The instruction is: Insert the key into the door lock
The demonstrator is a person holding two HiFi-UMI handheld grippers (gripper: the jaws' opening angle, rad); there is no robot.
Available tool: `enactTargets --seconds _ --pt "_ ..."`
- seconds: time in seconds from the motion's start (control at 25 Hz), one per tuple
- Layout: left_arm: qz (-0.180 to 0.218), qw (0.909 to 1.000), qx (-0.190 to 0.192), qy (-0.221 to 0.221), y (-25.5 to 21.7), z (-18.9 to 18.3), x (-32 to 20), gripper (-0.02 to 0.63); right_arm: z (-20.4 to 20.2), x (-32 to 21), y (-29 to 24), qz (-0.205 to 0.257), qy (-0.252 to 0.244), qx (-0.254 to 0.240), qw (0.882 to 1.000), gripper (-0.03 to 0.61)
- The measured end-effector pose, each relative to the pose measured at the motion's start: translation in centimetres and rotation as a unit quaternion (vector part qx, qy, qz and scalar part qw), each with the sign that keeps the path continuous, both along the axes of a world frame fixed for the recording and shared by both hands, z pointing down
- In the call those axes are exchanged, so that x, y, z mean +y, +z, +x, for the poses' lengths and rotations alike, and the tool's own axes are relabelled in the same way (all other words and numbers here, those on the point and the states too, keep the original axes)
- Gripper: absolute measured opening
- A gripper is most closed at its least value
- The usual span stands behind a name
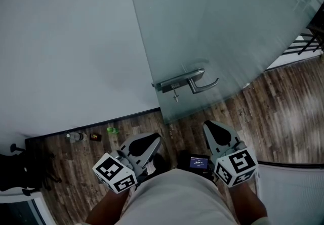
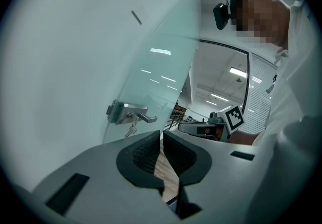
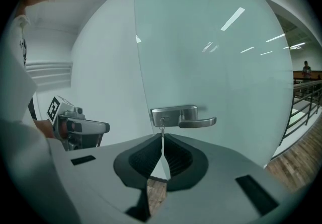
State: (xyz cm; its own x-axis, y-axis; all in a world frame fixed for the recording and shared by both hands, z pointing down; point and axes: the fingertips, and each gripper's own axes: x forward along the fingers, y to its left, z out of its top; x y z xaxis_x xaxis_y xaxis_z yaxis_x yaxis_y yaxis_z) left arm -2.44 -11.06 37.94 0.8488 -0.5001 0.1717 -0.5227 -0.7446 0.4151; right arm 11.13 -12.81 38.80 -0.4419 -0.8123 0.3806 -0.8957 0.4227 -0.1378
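My left tool [image 1: 151, 141] and right tool [image 1: 214, 129] are each pressed together, pinching nothing, well short of the glass door [image 1: 228, 27]. The key [image 1: 175, 96] hangs from the lock [image 1: 172, 85], beside the handle [image 1: 205, 85].

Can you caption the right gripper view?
Closed right gripper faces silver lever handle on frosted glass door, small key hanging from lock.

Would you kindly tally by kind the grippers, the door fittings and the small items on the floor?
Grey handheld grippers: 2 (left gripper, right gripper)
Silver metal lever handle with lock: 1
Small metal key hanging from the lock: 1
Clear plastic bottle: 1
Small green object: 1
Small dark object: 1
Total: 7
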Motion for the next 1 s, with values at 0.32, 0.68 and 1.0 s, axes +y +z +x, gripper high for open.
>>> enactTargets --seconds 0.32,0.68,1.0 --pt "0.002 1.0 -0.001 -0.001 -0.4 0.1 0.3 0.032 0.5 0.1 -0.1 0.0 0.008 -0.003 1.0 0.018" --pt "-0.003 1.0 -0.003 0.005 -0.2 0.5 0.4 0.032 1.2 0.1 -0.1 -0.001 0.02 -0.009 1.0 0.012" --pt "-0.005 1.0 -0.003 0.007 -0.1 0.7 0.3 0.032 1.0 -0.2 -0.2 0.003 0.016 -0.003 1.0 0.011"
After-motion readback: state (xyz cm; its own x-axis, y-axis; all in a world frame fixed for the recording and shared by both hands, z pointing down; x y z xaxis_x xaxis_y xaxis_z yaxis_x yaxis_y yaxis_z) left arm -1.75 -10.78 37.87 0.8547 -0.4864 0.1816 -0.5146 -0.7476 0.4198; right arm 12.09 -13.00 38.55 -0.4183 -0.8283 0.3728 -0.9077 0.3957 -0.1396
